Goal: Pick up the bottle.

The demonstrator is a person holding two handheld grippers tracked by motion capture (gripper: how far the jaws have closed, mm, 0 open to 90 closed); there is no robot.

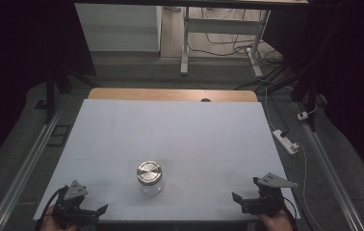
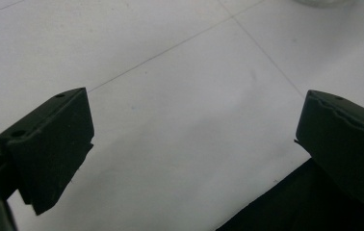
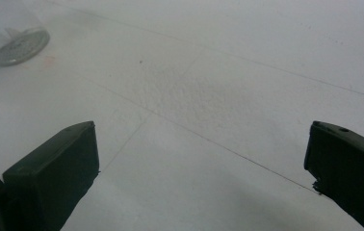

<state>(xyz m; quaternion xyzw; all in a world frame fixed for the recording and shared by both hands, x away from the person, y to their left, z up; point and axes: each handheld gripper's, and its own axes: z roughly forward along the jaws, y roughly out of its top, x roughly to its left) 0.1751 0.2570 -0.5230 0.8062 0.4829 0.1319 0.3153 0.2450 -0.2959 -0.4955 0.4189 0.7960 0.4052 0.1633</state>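
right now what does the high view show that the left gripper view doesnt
High view alone: the whole glass jar with its metal lid on, standing between the left hand-held gripper and the right hand-held gripper, plus the floor with a power strip beyond the table. Left gripper view alone: a close look along its own wide-open jaws, nothing between them. Both share the white table top.

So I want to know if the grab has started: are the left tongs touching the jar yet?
Apart. The high view shows bare table between the left tongs and the jar; the jaws stand open.
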